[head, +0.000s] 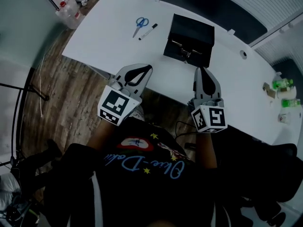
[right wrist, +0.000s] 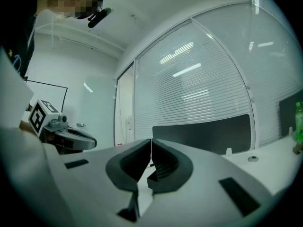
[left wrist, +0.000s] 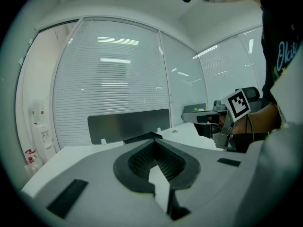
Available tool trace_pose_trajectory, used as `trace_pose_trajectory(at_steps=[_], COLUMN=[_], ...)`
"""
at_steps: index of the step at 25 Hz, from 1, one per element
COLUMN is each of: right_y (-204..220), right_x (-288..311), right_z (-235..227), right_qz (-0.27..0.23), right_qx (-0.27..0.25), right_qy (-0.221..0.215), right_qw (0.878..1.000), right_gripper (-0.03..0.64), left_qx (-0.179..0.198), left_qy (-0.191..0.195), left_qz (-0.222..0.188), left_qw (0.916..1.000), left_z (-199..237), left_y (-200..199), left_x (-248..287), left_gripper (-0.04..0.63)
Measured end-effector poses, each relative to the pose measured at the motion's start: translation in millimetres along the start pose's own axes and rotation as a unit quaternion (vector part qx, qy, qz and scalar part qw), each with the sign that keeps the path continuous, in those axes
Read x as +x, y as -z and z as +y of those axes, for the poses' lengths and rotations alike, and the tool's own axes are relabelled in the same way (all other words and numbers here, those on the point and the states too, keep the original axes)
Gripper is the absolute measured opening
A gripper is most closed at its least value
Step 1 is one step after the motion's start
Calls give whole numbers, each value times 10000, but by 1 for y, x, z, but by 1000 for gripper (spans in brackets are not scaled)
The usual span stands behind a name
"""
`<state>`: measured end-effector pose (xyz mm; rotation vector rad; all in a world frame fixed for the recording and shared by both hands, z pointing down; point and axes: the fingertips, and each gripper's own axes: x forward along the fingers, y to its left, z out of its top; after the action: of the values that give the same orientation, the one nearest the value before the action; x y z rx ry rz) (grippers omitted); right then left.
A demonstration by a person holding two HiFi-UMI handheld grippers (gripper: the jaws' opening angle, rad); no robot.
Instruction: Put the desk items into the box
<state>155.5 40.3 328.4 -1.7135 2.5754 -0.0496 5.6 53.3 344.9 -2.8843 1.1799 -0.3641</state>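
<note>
grey fingers (left wrist: 137, 163) of left gripper (head: 147, 69) and right gripper (head: 201, 71) together, empty; shirt (head: 142, 174) lettering illegible.

A white desk (head: 109, 37) stands on a wood floor (head: 71, 98). Green bottles (head: 281, 84) sit near its right end. A black stand (head: 45, 97) rests on the floor at left. Blinds (left wrist: 113, 79) cover the glass wall behind a dark panel (left wrist: 128, 124).

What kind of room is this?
Probably an office: a long white desk with scissors and a marker on it, and glass walls covered by blinds.
</note>
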Motion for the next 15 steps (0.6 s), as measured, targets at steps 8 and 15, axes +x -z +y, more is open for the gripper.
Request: trace_pose_trajectory(at_steps=[8, 15], right_y=[2, 3], right_x=[-13, 6], right_z=[-4, 0], right_qz=[23, -28], right_qx=[5, 57], right_qy=[213, 420], right_qw=[9998, 9991], right_gripper=[10, 9], left_qx=[12, 127], left_qy=[7, 159], left_qz=[-110, -142], left_qw=[9999, 9997], left_z=[4, 19], left_y=[3, 2], left_x=[0, 2], left_gripper=[8, 8])
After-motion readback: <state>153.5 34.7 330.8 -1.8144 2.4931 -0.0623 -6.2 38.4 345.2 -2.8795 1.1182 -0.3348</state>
